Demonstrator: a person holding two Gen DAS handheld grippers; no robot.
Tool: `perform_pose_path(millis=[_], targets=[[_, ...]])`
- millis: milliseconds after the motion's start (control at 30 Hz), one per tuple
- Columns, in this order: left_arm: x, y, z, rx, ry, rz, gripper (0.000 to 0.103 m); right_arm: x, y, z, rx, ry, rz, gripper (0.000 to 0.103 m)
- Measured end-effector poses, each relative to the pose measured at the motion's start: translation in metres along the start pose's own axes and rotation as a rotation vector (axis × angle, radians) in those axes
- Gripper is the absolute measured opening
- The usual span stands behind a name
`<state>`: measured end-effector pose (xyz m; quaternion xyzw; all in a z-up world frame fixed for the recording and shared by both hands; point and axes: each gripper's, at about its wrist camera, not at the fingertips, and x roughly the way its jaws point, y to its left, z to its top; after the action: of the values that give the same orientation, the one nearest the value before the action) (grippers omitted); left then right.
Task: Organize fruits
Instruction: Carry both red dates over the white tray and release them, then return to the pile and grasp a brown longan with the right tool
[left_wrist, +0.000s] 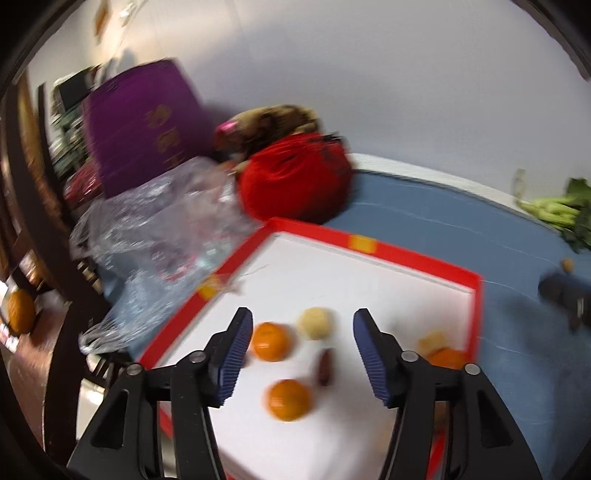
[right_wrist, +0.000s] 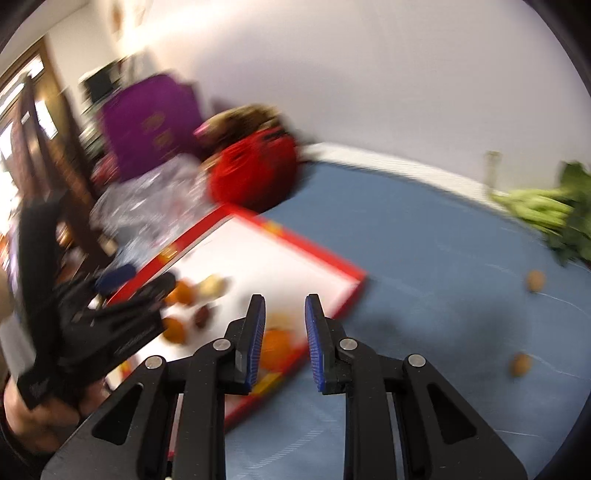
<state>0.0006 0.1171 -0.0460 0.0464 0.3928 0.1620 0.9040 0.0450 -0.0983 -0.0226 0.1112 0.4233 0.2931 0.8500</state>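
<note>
A: Item one, the red-rimmed tray (left_wrist: 406, 254). Contents?

B: White floor, on the blue table (left_wrist: 424, 206). Two oranges toward its near left (left_wrist: 272, 341) and (left_wrist: 289, 394), a third orange in the near right corner (left_wrist: 445, 359), a pale round fruit (left_wrist: 315, 323), a small dark reddish fruit (left_wrist: 325, 367) (a date, possibly; the blur forbids certainty) and a pale yellowish piece (left_wrist: 432, 341) just beside the corner orange.

A: Outstanding items?

B: Two small brown fruits loose on the table, well apart from the tray: (right_wrist: 535, 280) and (right_wrist: 520, 364). One more orange (left_wrist: 20, 312) lies off the table at far left. I judge the task well under way, most fruit gathered, these stragglers left.

A: Tools?

B: Left gripper (left_wrist: 302, 354), fingers spread wide, empty, hovering over the tray's fruit. Right gripper (right_wrist: 284, 341), fingers apart though narrower, empty, above the tray's near corner.

A: Sundries?

B: Leafy greens (left_wrist: 561, 212), a red bag (left_wrist: 295, 177), crumpled clear plastic (left_wrist: 166, 229), a purple box (left_wrist: 144, 125).

A: Lettering?

B: Gold characters on the purple box and dark marks on the red bag, neither legible. Yellow patches on the tray rim, no readable text.
</note>
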Motion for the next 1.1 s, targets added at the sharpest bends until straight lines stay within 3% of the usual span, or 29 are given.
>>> perform_pose_path(millis=[267,400,633,833,1100], targets=[[-0.018,-0.074,-0.003,0.145,-0.014,-0.137,0.064,-0.057,-0.116,0.016,0.297,-0.079,-0.145,0.02],[-0.022,-0.102,-0.006,0.189,-0.003,-0.177,0.064,-0.076,-0.153,0.013,0.389,-0.085,-0.176,0.02],[-0.029,-0.145,-0.006,0.252,-0.005,-0.253,0.066,-0.083,-0.17,0.006,0.425,-0.052,-0.197,0.02],[-0.026,-0.174,-0.01,0.297,0.015,-0.266,0.066,-0.081,-0.178,0.001,0.435,-0.034,-0.194,0.02],[-0.014,-0.162,-0.017,0.312,0.044,-0.242,0.066,-0.024,-0.189,0.024,0.351,0.011,-0.207,0.02]])
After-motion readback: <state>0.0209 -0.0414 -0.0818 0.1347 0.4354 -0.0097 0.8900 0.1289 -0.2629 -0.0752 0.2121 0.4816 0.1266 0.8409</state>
